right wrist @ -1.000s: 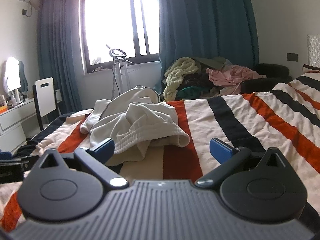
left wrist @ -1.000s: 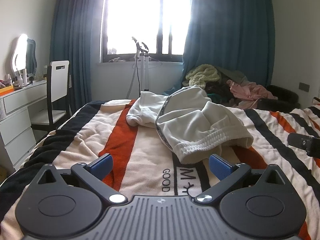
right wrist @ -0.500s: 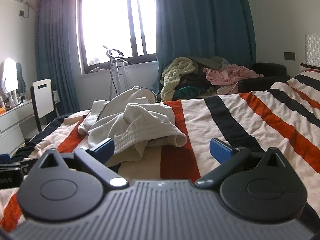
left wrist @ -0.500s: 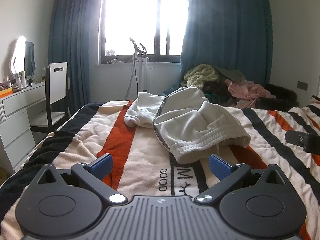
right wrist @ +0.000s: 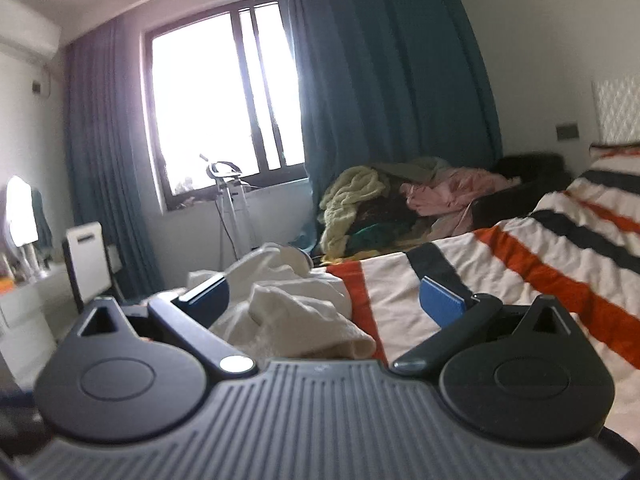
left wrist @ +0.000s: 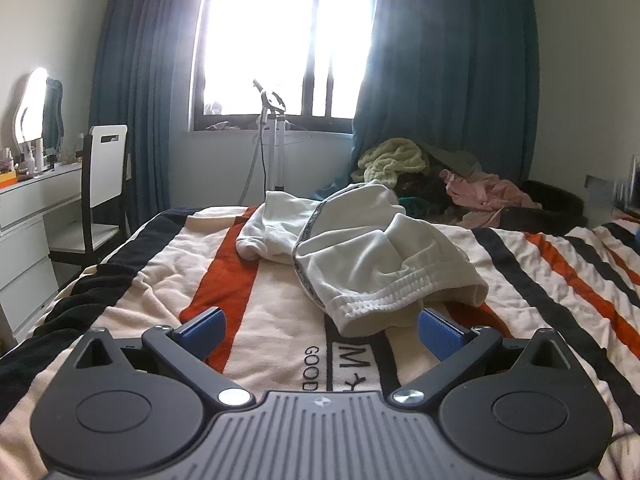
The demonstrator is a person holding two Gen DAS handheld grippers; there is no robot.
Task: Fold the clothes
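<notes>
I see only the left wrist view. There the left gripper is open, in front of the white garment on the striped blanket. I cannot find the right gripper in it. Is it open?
Observer: Yes. The right gripper is open, with its fingers spread wide and nothing clamped between them.
Operator: Is it near the garment?
Observer: Very near. In the right wrist view the white garment fills the gap between its fingers. I cannot tell whether they touch.
Operator: What is on its right side?
Observer: The striped blanket, with nothing lying on that part, runs up to a white padded headboard.
</notes>
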